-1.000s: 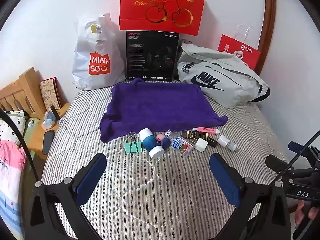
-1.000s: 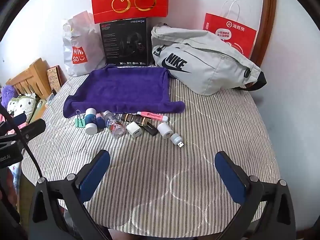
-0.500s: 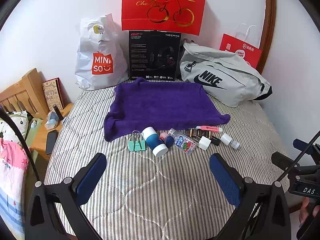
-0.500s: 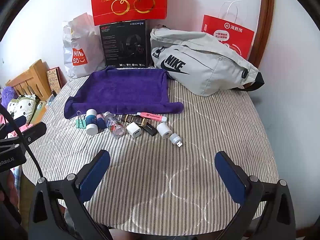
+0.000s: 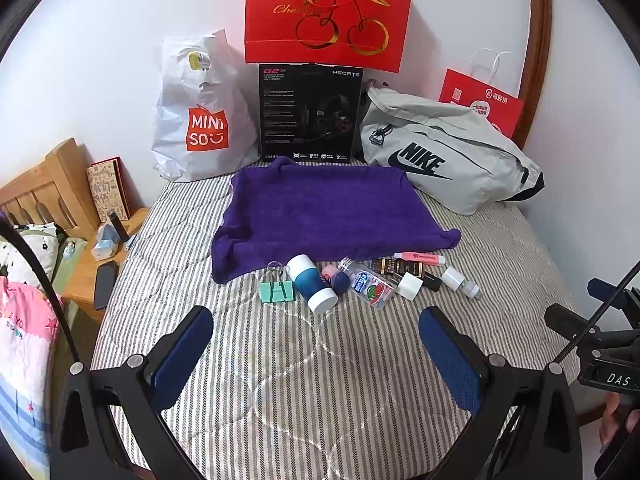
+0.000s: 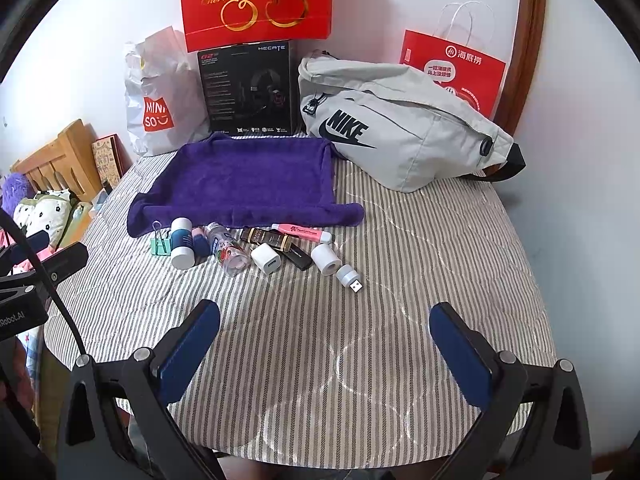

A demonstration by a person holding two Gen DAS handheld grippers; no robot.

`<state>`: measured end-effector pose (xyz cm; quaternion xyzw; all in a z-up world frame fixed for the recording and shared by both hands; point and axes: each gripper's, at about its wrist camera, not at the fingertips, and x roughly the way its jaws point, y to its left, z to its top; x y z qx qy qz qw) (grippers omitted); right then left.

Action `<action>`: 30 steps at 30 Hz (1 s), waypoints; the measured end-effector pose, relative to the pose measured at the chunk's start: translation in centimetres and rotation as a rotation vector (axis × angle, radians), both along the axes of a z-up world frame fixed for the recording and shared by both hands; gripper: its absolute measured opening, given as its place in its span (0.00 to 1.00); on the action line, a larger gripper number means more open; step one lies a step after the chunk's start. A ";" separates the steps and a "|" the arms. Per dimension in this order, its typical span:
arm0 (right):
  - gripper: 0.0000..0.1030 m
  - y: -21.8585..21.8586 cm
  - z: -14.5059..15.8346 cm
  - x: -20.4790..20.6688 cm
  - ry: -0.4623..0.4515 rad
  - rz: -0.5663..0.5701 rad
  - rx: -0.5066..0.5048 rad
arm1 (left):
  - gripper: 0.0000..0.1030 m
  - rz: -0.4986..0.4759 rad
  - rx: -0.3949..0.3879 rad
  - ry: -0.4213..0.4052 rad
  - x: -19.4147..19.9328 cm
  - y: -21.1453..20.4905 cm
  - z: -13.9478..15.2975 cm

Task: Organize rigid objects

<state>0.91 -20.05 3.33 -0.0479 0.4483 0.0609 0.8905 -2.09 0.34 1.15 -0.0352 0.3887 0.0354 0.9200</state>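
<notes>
A: Two grippers, left gripper (image 5: 316, 344) and right gripper (image 6: 325, 340), hang above the striped bedspread (image 6: 400, 320); both sets of jaws stand wide open and hold nothing. How should the first pick be approached?

B: Judged from the layout, each gripper takes its own end of the row. The left one suits the mint binder clip (image 5: 277, 291) or the blue-and-white bottle (image 5: 312, 283); the right one suits the USB light (image 6: 349, 276) or the white roll (image 6: 326, 259). Descend with the jaws straddling one piece only, since the middle items, such as the clear candy bottle (image 6: 229, 254) and white charger (image 6: 266, 258), lie touching or nearly so.

A: Where do the objects lie relative to the jaws?

B: Well ahead of both, in a row just in front of the purple towel (image 6: 248, 178), the likely destination. Nothing sits between the fingers.
</notes>
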 end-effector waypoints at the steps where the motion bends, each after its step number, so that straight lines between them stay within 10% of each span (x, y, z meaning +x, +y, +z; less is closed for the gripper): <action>1: 1.00 0.0 0.1 0.0 0.000 0.001 -0.001 | 1.00 0.000 0.000 0.000 0.0 0.0 0.0; 30: 1.00 -0.1 0.4 -0.5 -0.005 -0.008 0.003 | 1.00 0.006 0.009 0.002 -0.5 -0.1 0.6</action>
